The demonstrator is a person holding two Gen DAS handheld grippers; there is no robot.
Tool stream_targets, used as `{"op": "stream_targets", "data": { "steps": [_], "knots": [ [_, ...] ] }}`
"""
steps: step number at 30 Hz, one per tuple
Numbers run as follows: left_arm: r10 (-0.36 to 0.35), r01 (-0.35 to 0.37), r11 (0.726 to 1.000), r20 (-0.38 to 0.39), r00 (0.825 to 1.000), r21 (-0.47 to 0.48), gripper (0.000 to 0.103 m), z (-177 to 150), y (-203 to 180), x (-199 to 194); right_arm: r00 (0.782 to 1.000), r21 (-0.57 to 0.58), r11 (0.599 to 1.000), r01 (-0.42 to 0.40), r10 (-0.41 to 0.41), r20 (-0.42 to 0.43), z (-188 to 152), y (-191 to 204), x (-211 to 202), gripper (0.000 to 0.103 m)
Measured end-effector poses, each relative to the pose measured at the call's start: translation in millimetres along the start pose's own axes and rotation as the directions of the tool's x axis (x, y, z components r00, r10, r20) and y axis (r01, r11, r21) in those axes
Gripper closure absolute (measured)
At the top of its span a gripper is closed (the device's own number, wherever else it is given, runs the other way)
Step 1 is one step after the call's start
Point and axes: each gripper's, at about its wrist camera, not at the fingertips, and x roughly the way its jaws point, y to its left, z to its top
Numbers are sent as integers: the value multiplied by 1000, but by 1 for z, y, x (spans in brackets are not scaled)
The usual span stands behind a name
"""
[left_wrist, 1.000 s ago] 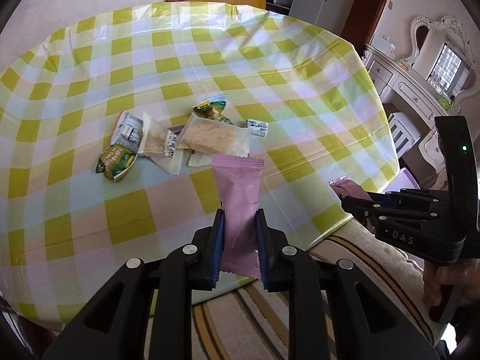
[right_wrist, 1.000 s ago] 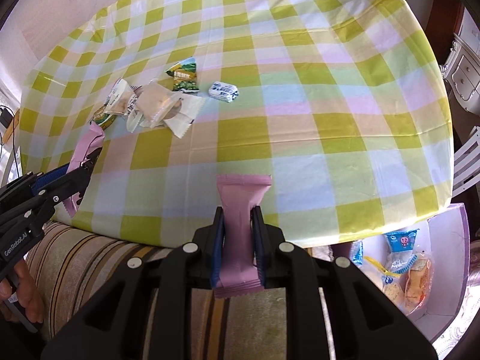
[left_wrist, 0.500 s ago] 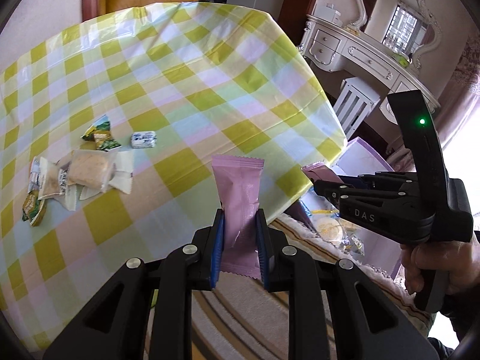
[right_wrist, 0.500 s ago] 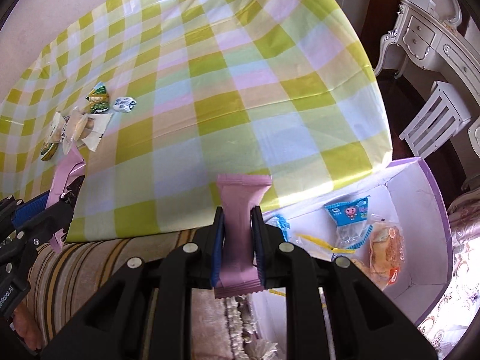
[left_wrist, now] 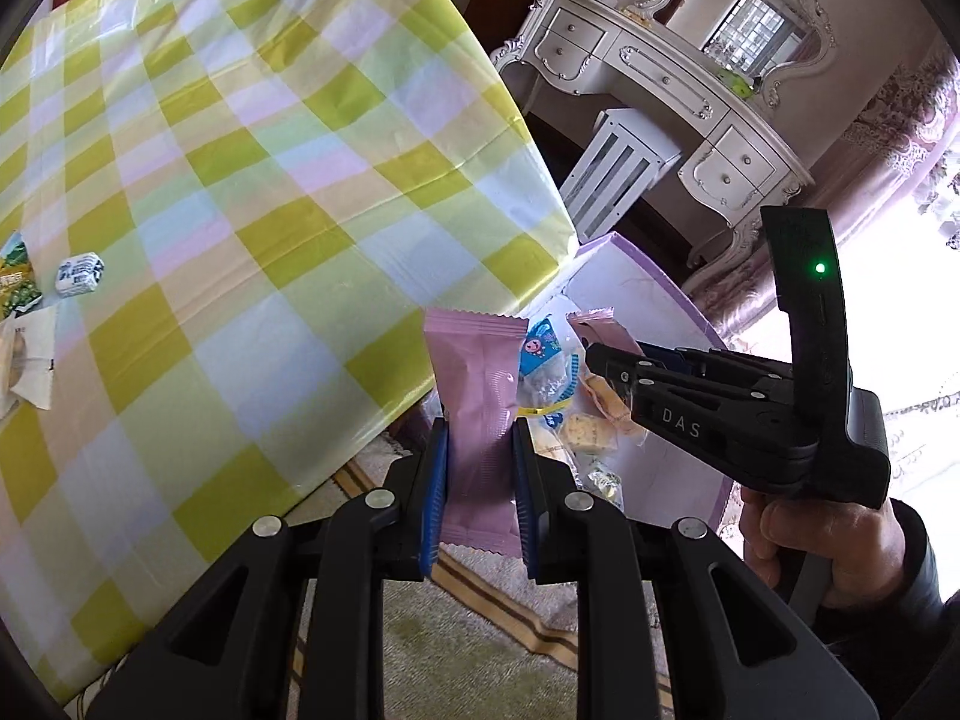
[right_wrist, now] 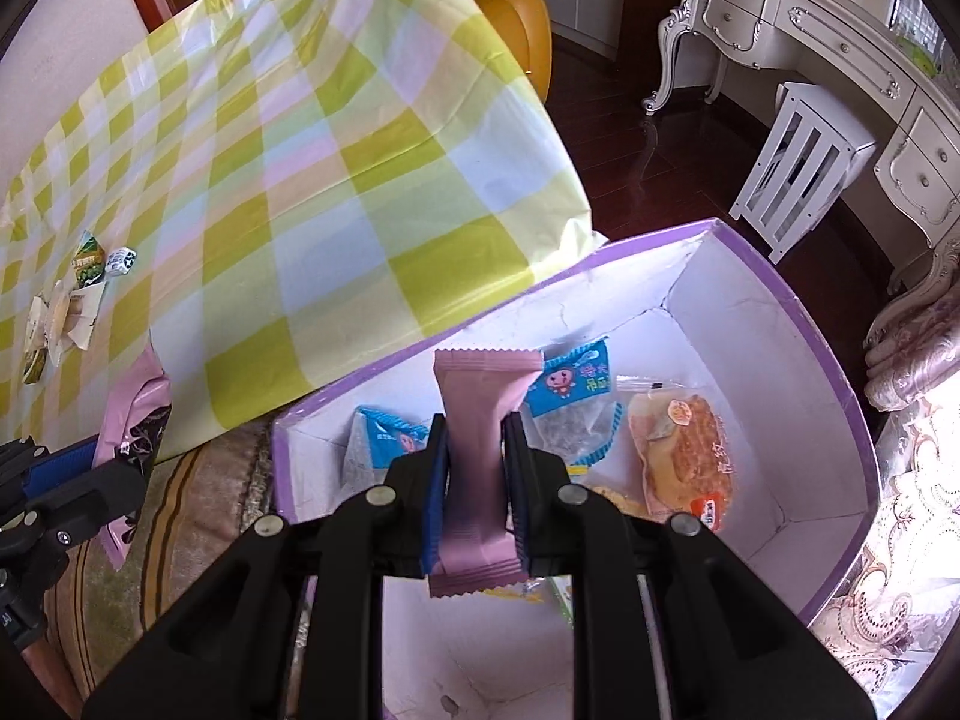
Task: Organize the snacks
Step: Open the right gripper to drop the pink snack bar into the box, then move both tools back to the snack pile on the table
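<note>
Left gripper [left_wrist: 478,450] clenched on a pink pack [left_wrist: 477,396], held upright, tail hanging below the pads. Right gripper [right_wrist: 475,468] likewise clamped on a second pink pack [right_wrist: 477,420], poised above the purple box [right_wrist: 834,384] that sits beside the table [right_wrist: 300,180], below its edge. Already in the box: blue packs [right_wrist: 573,381] and a pastry [right_wrist: 684,450]. Left pack not yet over the box as far as can be told; in the left view, cloth edge just to the left, box beyond and to the right, with the right gripper [left_wrist: 591,354] close by. Likely trouble from here: letting go early on the left, dropping the pack onto the rug [left_wrist: 480,630] between table and box. Also possible: the two grippers knocking together over the opening, since both head for the same spot. A slick, light wrapper could cling to one pad or flutter sideways on release, catching the rim. More snacks [right_wrist: 60,312] left on the far side of the table, so more trips probably needed.
</note>
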Motion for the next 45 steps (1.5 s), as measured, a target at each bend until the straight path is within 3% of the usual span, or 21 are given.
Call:
{"op": "stream_targets", "data": {
  "steps": [7, 12, 13, 14, 15, 19, 24, 34, 45],
  "knots": [
    [-61, 62, 998, -87, 994, 8, 83, 9, -19, 31, 999, 32, 998, 52, -52, 5, -7, -32, 10, 84],
    [-48, 51, 998, -133, 990, 20, 79, 10, -27, 47, 995, 20, 995, 99, -99, 15, -8, -37, 14, 82],
    [-42, 45, 999, -139, 989, 16, 74, 10, -26, 49, 993, 16, 993, 115, -115, 16, -8, -37, 15, 72],
    [-40, 42, 999, -137, 990, 12, 63, 10, -25, 49, 992, 14, 992, 126, -126, 24, -9, -37, 14, 59],
    [-44, 45, 999, -129, 991, 5, 53, 10, -24, 47, 990, 11, 991, 134, -134, 32, -9, -36, 13, 53],
    [-40, 40, 999, -119, 992, -3, 47, 10, -22, 45, 983, -10, 984, 175, -175, 52, -8, -31, 11, 40],
    [-32, 29, 999, -90, 995, -29, 41, 11, -15, 38, 976, -37, 978, 206, -202, 87, -3, -20, 4, 31],
    [51, -51, 997, -12, 999, -65, 41, 11, 10, 13, 979, -71, 981, 180, -172, 110, 8, 8, -6, 27],
    [211, -191, 963, 93, 973, -190, 41, 5, 64, -27, 994, -139, 990, 5, 10, 106, 23, 77, -17, 26]
  ]
}}
